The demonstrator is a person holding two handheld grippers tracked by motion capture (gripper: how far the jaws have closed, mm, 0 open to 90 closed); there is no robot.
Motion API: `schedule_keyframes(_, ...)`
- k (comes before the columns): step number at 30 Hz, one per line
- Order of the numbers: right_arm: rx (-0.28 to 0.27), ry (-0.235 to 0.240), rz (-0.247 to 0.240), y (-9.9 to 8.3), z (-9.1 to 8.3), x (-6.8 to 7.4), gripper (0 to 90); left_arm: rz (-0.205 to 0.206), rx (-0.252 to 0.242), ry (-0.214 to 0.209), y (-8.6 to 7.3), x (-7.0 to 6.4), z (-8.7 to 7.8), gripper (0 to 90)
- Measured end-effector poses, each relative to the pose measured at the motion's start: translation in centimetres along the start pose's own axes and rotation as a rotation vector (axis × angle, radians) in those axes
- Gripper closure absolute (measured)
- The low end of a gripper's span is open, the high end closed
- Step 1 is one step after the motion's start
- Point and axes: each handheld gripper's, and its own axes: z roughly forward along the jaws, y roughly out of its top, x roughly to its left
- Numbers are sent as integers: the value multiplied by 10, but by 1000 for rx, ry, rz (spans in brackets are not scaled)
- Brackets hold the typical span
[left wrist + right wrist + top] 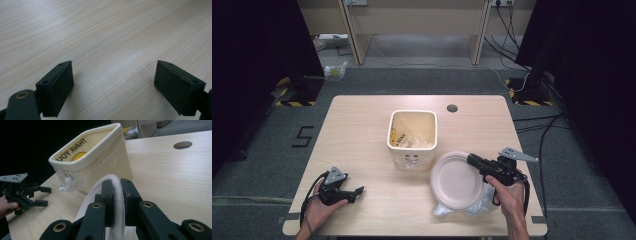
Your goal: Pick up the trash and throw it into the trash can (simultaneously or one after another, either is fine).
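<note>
Right claw [473, 160] clamped on white plate [457, 180] rim near desk [362, 130] front right corner, left claw [358, 192] apart, empty, front left.

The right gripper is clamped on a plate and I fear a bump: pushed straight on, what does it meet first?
Most likely the cream bin: in the right gripper view it stands just beyond the plate. How near is unclear.
</note>
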Motion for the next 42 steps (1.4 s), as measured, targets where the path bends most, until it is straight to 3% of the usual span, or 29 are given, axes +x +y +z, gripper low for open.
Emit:
schedule_keyframes(9, -53, 39, -13, 11, -3, 14, 853, 2, 3, -2, 0, 0, 0, 148)
schedule_keyframes(16, -91, 93, -24, 21, -9, 23, 867, 5, 6, -4, 0, 1, 0, 147)
schedule_keyframes(22, -115, 157, -5, 22, -15, 29, 867, 5, 5, -5, 1, 1, 0, 147)
schedule_keyframes(32, -152, 159, -27, 36, -25, 32, 867, 3, 6, -6, 0, 1, 0, 147)
schedule_keyframes(42, -185, 142, -23, 53, -33, 23, 867, 6, 6, -5, 1, 1, 0, 147)
